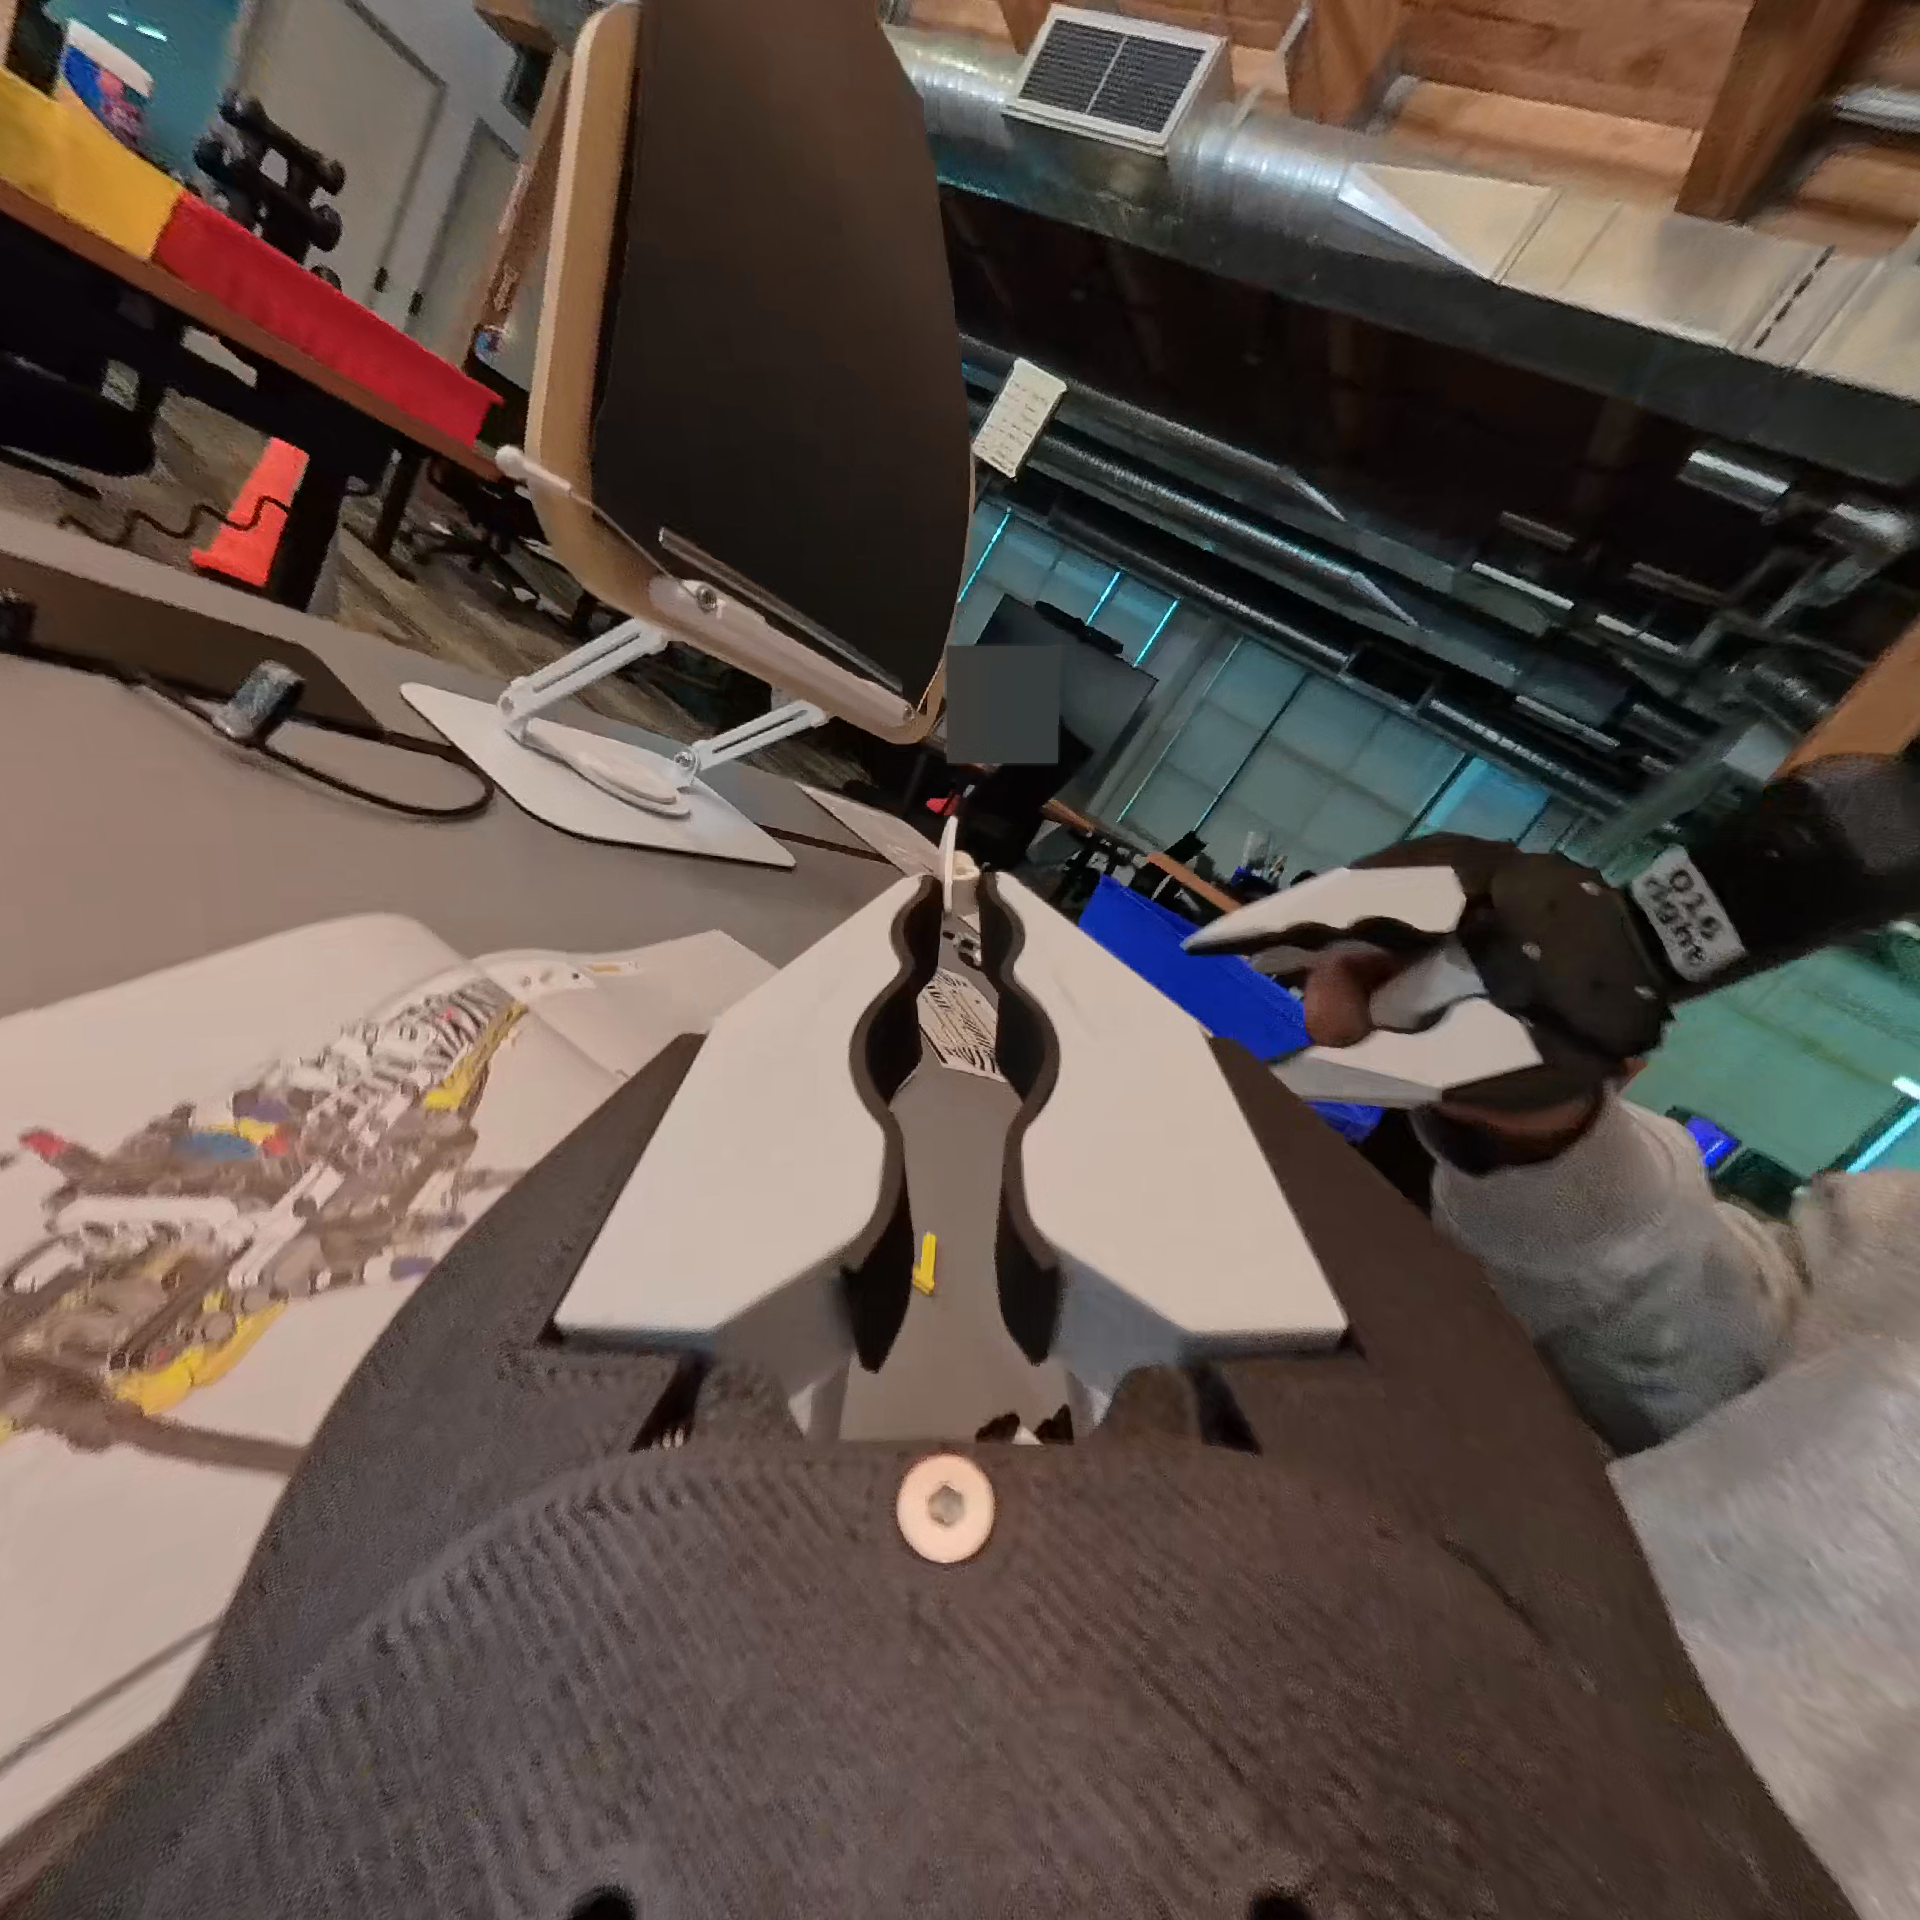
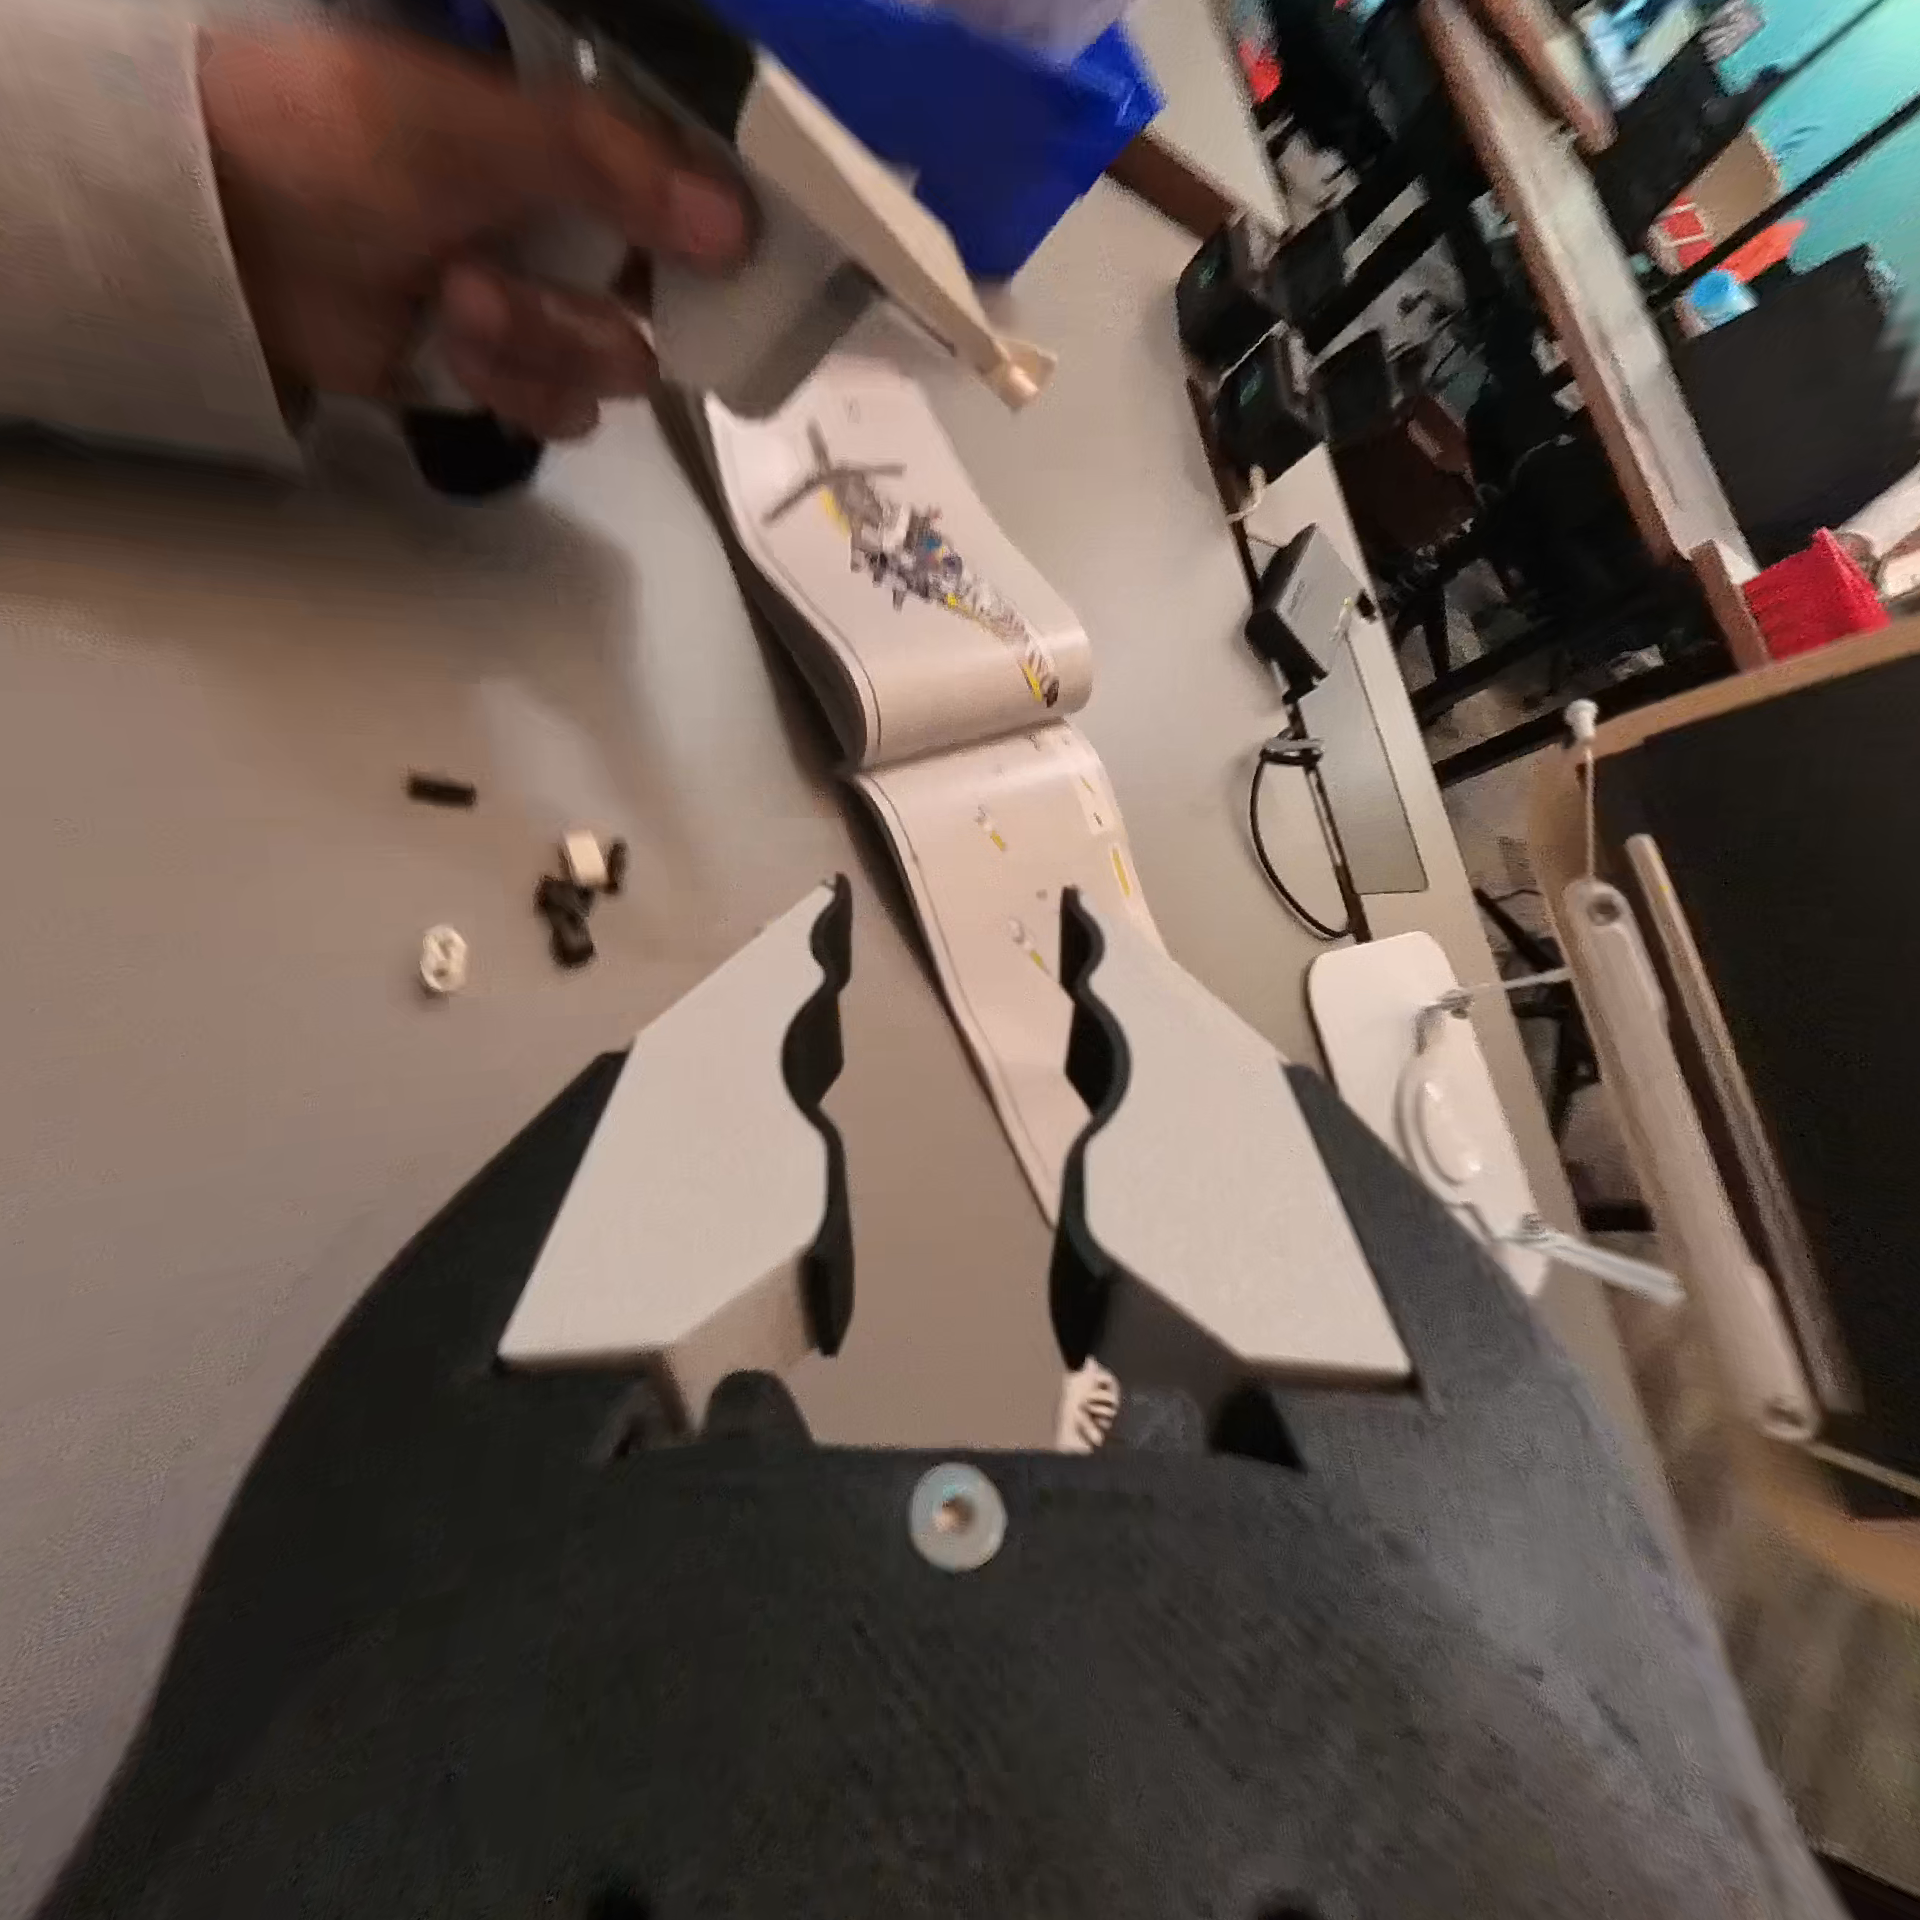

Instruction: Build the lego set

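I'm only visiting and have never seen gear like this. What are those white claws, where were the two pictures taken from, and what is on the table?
There is no robot here. A person holds a two-finger claw tool in each hand, and each tool carries a camera looking along its fingers. One picture comes from the left gripper, the other from the right gripper.

The left gripper is pinched shut on a small white piece. The right gripper is open and empty.

On the grey table lie an open instruction booklet, a few loose black pieces and a round white piece. A dark screen on a white stand and a blue bin stand farther back.
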The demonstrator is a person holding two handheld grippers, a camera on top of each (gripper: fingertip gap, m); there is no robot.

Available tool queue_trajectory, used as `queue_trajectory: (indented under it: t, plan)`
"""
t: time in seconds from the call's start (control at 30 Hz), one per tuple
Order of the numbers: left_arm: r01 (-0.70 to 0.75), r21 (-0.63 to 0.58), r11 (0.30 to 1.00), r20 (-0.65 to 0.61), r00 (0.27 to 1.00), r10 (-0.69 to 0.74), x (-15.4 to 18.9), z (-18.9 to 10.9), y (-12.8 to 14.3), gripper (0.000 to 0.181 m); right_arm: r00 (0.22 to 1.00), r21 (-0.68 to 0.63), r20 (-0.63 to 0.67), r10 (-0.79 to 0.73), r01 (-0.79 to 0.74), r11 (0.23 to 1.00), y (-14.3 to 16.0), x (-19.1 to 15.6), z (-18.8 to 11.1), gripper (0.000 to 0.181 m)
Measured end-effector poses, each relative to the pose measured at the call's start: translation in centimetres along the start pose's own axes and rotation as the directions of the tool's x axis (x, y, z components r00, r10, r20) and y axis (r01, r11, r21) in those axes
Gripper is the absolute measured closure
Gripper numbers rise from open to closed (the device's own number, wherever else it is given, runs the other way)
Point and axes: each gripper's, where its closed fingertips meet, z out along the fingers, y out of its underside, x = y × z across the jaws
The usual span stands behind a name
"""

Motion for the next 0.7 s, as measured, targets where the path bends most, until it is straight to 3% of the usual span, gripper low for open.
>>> queue_trajectory:
  t: [0.1,0.33,0.5,0.7]
  plan:
    - [0.072,0.089,0.993,-0.093,0.994,-0.063,0.9,-0.9,-1.2,0.176,0.984,-0.073,0.149,-0.103,0.115,0.991,1.6,-0.5,2.2,0.139]
    - [0.077,0.003,0.997,-0.166,0.983,-0.075,2.0,0.0,0.1,0.176,0.858,-0.162,0.493,-0.143,0.252,0.954,7.4,-2.6,6.9,0.141]
    - [0.098,-0.018,0.995,-0.195,0.976,-0.1,2.3,0.3,0.3,0.176,0.779,-0.089,0.609,-0.146,0.25,0.964,7.4,-4.2,8.1,0.152]
    - [0.127,-0.027,0.992,-0.226,0.965,-0.129,2.6,0.4,0.4,0.177,0.742,-0.068,0.658,-0.129,0.23,0.971,8.0,-5.2,8.8,0.161]
